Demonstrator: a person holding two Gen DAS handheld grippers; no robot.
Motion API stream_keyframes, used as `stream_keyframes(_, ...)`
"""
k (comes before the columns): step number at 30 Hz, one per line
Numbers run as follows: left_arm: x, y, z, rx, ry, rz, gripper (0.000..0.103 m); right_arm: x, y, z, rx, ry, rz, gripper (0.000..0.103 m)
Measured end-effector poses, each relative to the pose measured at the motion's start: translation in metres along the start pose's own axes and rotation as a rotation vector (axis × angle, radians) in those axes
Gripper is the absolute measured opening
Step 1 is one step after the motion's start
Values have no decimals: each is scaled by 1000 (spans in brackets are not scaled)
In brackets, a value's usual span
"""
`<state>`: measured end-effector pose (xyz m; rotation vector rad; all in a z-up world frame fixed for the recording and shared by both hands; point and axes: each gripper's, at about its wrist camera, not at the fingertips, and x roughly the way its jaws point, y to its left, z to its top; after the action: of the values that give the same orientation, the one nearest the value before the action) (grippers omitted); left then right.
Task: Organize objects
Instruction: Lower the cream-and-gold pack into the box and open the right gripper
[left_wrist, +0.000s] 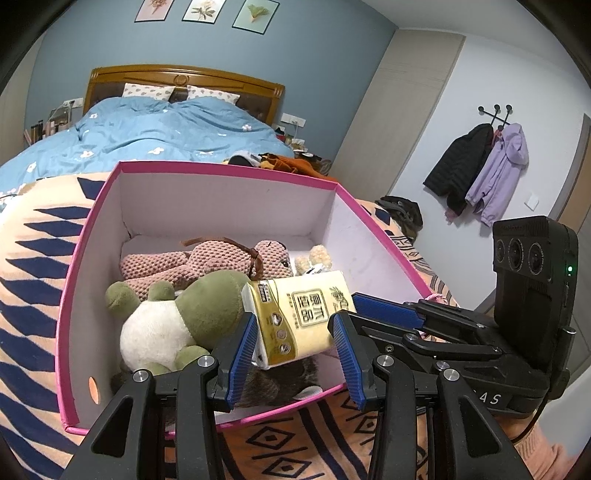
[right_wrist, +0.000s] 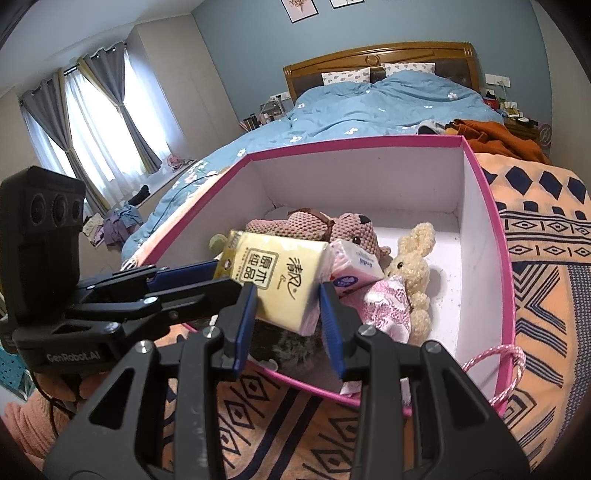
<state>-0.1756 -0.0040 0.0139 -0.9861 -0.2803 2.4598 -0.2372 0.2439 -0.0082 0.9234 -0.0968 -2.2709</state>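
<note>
- Yellow tissue pack (left_wrist: 301, 317) sits over the pink box (left_wrist: 92, 206), on top of the toys, at 6 o'clock near the front wall.
- Left tool (left_wrist: 293, 354) and right tool (right_wrist: 288, 321) each straddle it; whether the pads press can't be told.
- Likely light, soft, slick wrap; take it across the short sides.
- Only the right view shows the cream bunny (right_wrist: 413, 266) whole and the pink tissue pack (right_wrist: 356, 267); only the left shows the green plush (left_wrist: 173, 314) whole.
</note>
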Motion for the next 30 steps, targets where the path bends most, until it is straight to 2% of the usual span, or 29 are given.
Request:
stream_keyframes(6,3,0,0,8,2,14,43,3,2,1,0,9,-13,38)
stream_keyframes(11,6,-2,-3,34,1,60,46,7,5,1,-23,18,-51,38)
stream_keyframes(13,4,-3,-4,43,-8,77,50,9,7,0,-37,19,-76,38)
stream_keyframes(17,-10,-5,-9,56,-68,112,82,2,7,-3,-47,-5,-85,38)
stream_keyframes(18,-16,-6,-10,59,-89,120,88,-4,9,-4,-55,-23,-86,40)
stream_keyframes(20,-30,-10,-13,63,-131,140,93,-13,14,-6,-78,-52,-104,51)
stream_keyframes(21,-36,-12,-16,72,-149,147,100,-22,18,-9,-95,-78,-116,57)
stream_keyframes(22,-44,-15,-20,82,-171,160,103,-27,20,-12,-106,-95,-121,63)
stream_keyframes(23,-51,-17,-24,86,-194,182,103,-34,23,-16,-117,-113,-127,65)
stream_keyframes(25,-64,-21,-33,90,-225,203,103,-49,28,-26,-136,-153,-154,81)
stream_keyframes(26,-69,-23,-39,91,-231,213,103,-55,31,-32,-144,-172,-166,84)
stream_keyframes(30,-78,-29,-61,85,-208,263,103,-76,42,-61,-183,-215,-204,103)
